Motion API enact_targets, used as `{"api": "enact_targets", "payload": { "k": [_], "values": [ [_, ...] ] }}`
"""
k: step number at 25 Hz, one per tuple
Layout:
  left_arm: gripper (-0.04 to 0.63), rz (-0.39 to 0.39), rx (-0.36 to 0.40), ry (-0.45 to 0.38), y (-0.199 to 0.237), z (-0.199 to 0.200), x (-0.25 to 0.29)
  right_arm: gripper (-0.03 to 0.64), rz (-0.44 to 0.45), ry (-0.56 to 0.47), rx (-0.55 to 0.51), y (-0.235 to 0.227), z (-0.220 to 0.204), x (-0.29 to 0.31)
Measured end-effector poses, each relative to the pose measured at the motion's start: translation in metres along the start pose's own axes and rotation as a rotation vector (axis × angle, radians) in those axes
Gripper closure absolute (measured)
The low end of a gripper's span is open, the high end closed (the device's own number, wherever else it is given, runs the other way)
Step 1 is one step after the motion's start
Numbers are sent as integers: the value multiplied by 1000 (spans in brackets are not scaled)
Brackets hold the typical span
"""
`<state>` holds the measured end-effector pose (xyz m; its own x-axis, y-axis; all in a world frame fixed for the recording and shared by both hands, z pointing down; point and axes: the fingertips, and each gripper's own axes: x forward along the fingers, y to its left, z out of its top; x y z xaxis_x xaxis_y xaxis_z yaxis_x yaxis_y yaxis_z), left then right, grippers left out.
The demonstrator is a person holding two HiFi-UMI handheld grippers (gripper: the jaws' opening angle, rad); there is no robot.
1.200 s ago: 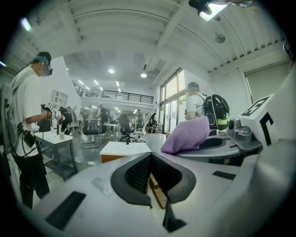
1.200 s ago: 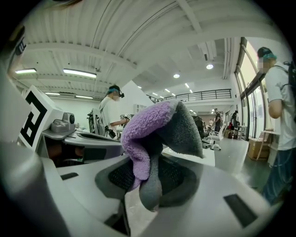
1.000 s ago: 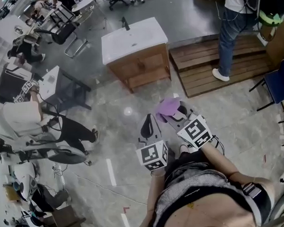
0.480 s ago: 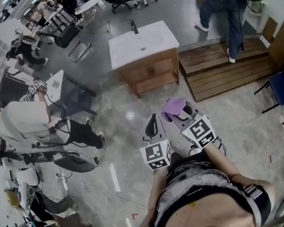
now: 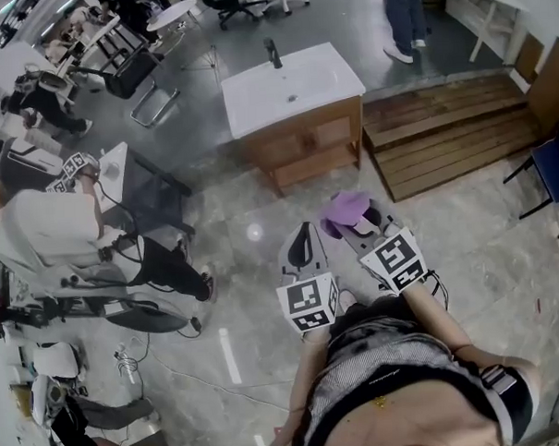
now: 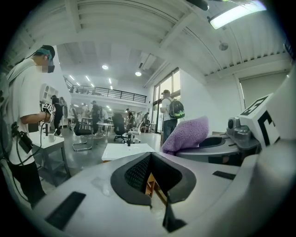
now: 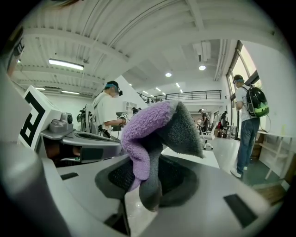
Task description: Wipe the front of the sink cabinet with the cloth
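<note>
Grip status, three views.
Head view: right gripper (image 5: 354,225) fingers were clamped on a fluffy purple cloth (image 5: 343,206) above the grey floor (image 5: 246,196), well apart from the white-topped wooden sink cabinet (image 5: 305,138). Left gripper view: left gripper (image 6: 150,180) fingers were pressed together, empty. Right gripper view: the cloth (image 7: 148,134) stood bunched between the fingers.

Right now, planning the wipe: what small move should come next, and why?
Probably step forward and carry the right gripper toward the cabinet front. The gripper is shut on the cloth, but that front stands well apart from it across the floor, so no wiping stroke can start from here.
</note>
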<state>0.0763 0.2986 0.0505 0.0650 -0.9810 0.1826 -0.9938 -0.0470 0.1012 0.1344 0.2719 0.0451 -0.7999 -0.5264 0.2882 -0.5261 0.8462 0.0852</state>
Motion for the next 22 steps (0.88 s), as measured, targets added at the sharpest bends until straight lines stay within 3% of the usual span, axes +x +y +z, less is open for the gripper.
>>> {"api": "enact_targets", "payload": {
  "k": [4,9,22],
  "values": [
    [595,-31,14,1,11,-16,-10,439,-18,-10,-7,20,-11,5],
    [595,-42,4,-1,35,18,-1,439,-23,21,-21,23,22,24],
    [595,22,-30,6,81,33,18,439,25,41,-48,22,47,74]
  ]
}}
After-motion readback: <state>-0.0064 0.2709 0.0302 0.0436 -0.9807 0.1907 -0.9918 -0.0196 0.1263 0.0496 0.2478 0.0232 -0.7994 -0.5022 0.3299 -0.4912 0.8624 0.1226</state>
